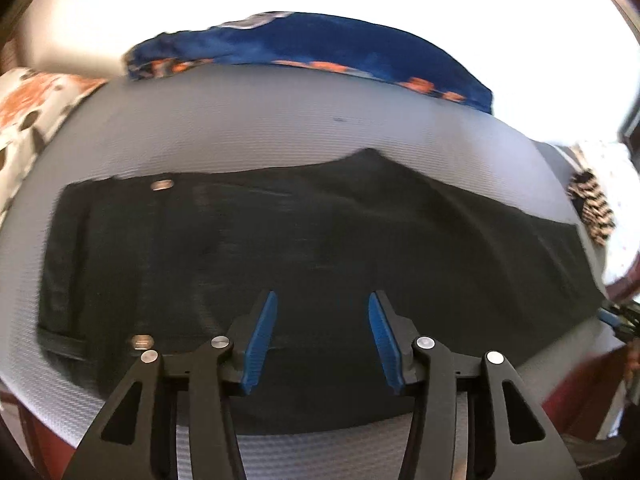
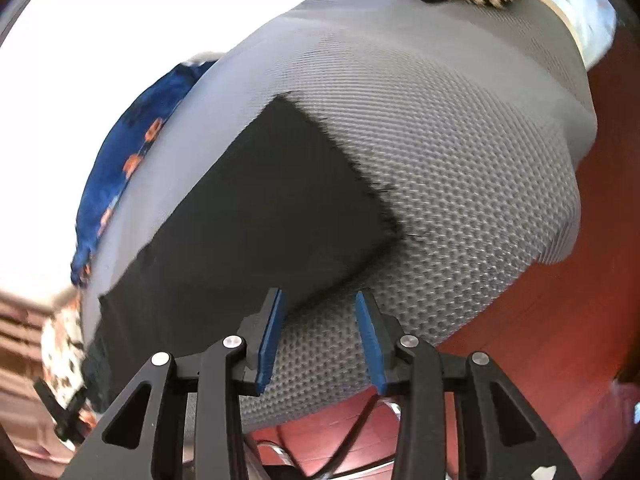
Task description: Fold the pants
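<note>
Lying flat along the grey mat (image 1: 248, 120), the black pants (image 1: 304, 240) ran lengthwise side to side, waistband at the left. Left gripper (image 1: 323, 338): jaws partly apart, empty, poised over the pants' near edge at mid-length. Right gripper (image 2: 320, 336): jaws partly apart, empty, just off the frayed leg hem (image 2: 360, 176), nearer that end.

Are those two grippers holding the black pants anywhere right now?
No. The left gripper and right gripper are open above the pants.
</note>
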Motion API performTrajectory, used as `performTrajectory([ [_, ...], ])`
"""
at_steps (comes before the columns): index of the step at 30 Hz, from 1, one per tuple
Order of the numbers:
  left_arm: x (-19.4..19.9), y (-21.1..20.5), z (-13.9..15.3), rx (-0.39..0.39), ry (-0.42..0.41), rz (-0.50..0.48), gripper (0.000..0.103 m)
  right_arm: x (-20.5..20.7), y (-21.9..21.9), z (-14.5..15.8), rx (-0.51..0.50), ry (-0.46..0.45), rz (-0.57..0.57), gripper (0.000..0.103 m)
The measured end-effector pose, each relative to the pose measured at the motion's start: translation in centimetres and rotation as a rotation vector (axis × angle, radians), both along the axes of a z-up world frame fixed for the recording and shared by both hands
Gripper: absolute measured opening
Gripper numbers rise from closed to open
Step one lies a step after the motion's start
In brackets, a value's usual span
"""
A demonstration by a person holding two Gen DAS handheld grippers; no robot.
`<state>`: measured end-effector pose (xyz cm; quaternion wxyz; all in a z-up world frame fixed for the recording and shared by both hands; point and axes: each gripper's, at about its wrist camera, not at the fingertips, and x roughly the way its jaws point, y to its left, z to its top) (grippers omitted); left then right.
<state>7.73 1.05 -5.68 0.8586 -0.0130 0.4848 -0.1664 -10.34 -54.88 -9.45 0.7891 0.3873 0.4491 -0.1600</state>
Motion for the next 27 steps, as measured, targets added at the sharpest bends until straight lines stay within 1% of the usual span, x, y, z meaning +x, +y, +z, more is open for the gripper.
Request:
performTrajectory([
  [4,-0.3,-3.5,-0.1,0.004,0.017,-0.071,0.051,-0.3,-1.7,-1.0,0.035,-0.03,-0.056,0.036],
  [6,-0.4,-4.8,-0.3,0.005,0.028,-0.089,0.051,-0.3,-2.6,-1.5,0.067,-0.075,-0.082,0.035],
  [7,-0.4,-5.6,-0.6,0.004,0.039,-0.103,0.052,-0.2,-2.9,-1.6,0.077,-0.085,-0.092,0.033],
  [10,-0.6,-7.1,-1.3,0.006,0.057,-0.12,0.052,0.1,-3.7,-1.9,0.103,-0.129,-0.121,0.032],
  [12,-0.8,-8.1,-2.0,0.015,0.074,-0.139,0.052,0.6,-4.0,-2.1,0.115,-0.136,-0.118,0.027],
  [13,-0.9,-8.4,-2.1,0.019,0.077,-0.144,0.052,0.9,-4.0,-2.1,0.105,-0.134,-0.123,0.019],
  [15,-0.8,-8.8,-3.0,0.035,0.097,-0.148,0.052,1.5,-3.8,-2.4,0.118,-0.124,-0.111,0.011],
  [16,-0.8,-9.0,-3.5,0.042,0.102,-0.145,0.052,1.8,-3.7,-2.4,0.12,-0.121,-0.116,0.01],
  [17,-1.0,-9.1,-3.4,0.046,0.08,-0.148,0.052,1.8,-3.7,-2.4,0.124,-0.123,-0.122,0.01],
  [19,-0.9,-9.2,-3.2,0.052,0.085,-0.159,0.053,2.3,-3.4,-1.7,0.135,-0.14,-0.124,0.008],
  [21,-0.5,-8.5,-2.9,0.0,0.109,-0.14,0.053,3.4,-2.7,-0.4,0.145,-0.178,-0.104,0.008],
  [23,-0.2,-7.6,-2.5,-0.053,0.123,-0.116,0.053,4.7,-1.6,1.2,0.125,-0.2,-0.067,0.008],
  [27,0.0,-5.4,-0.8,-0.111,0.098,-0.065,0.053,8.8,2.3,5.0,0.108,-0.253,0.068,0.008],
])
